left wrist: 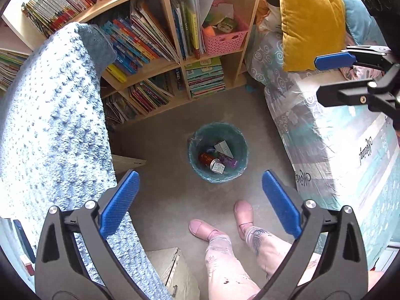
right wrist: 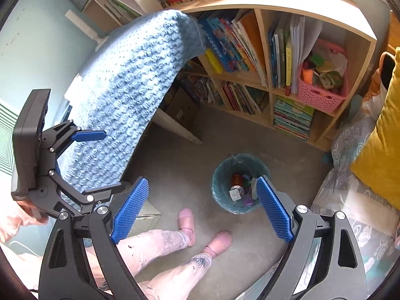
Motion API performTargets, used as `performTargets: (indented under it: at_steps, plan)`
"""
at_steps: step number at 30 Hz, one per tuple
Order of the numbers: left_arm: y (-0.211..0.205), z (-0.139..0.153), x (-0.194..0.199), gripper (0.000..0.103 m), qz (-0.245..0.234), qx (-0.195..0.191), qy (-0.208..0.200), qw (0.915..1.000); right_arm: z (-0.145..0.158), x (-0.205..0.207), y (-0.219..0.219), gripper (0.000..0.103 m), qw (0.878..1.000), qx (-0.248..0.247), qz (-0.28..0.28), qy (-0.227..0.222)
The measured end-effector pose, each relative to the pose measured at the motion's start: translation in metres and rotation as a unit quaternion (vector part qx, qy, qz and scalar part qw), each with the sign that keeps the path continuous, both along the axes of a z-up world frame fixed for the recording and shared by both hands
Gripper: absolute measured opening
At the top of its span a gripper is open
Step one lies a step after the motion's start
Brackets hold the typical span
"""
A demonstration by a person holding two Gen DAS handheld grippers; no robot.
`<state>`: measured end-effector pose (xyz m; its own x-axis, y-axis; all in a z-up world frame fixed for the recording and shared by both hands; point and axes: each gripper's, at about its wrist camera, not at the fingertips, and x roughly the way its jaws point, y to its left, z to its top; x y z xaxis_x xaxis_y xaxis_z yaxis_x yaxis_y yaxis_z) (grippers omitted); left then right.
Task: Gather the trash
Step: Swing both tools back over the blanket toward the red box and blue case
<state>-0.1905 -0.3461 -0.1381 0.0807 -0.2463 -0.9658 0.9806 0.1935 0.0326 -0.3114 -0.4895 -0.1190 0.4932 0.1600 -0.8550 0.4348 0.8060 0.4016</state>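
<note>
A small round bin with a teal liner [left wrist: 218,152] stands on the grey floor, also in the right wrist view [right wrist: 238,183]. Inside lie a red can [left wrist: 206,158], a purple packet [left wrist: 228,160] and small white boxes [left wrist: 217,167]. My left gripper [left wrist: 200,201] is open and empty, held high above the floor just short of the bin. My right gripper [right wrist: 203,210] is open and empty too, also high above the floor; its right pad [right wrist: 273,210] overlaps the bin's edge in the view. Each gripper shows in the other's view, the right one [left wrist: 332,80] and the left one [right wrist: 82,160].
A wooden bookshelf [left wrist: 172,60] full of books holds a pink basket [left wrist: 225,38]. A blue knitted blanket [left wrist: 55,125] drapes over furniture at left. A bed with a patterned cover [left wrist: 325,135] and a yellow pillow [left wrist: 311,22] lies right. The person's feet in pink slippers [left wrist: 225,222] stand near the bin.
</note>
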Motion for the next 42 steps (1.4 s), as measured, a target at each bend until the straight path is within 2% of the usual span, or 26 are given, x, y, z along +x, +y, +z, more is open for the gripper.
performTargets:
  at_steps: [6, 10, 15, 22, 27, 32, 42]
  plan:
    - [0.015, 0.022, 0.004, 0.096, 0.004, -0.014, -0.005, 0.9999, 0.02, 0.009, 0.011, 0.089, 1.0, 0.002, 0.02, -0.009]
    - [0.033, 0.04, 0.014, 0.096, 0.011, -0.024, -0.011, 0.9996, 0.037, 0.027, 0.026, 0.089, 0.998, 0.016, 0.061, -0.028]
    - [0.064, 0.065, 0.039, 0.096, 0.035, -0.034, -0.039, 0.998, 0.061, 0.066, 0.049, 0.089, 0.992, -0.002, 0.116, -0.05]
    - [0.116, 0.092, 0.09, 0.096, 0.097, -0.043, -0.077, 0.9914, 0.085, 0.13, 0.082, 0.089, 0.981, -0.007, 0.179, -0.077]
    - [0.157, 0.102, 0.128, 0.096, 0.147, -0.043, -0.099, 0.9832, 0.095, 0.182, 0.121, 0.089, 0.967, -0.017, 0.242, -0.081]
    - [0.204, 0.105, 0.166, 0.096, 0.204, -0.043, -0.102, 0.9727, 0.101, 0.228, 0.166, 0.089, 0.948, -0.029, 0.306, -0.079]
    - [0.312, 0.102, 0.23, 0.096, 0.3, -0.025, -0.109, 0.9473, 0.102, 0.317, 0.266, 0.089, 0.898, -0.047, 0.432, -0.074]
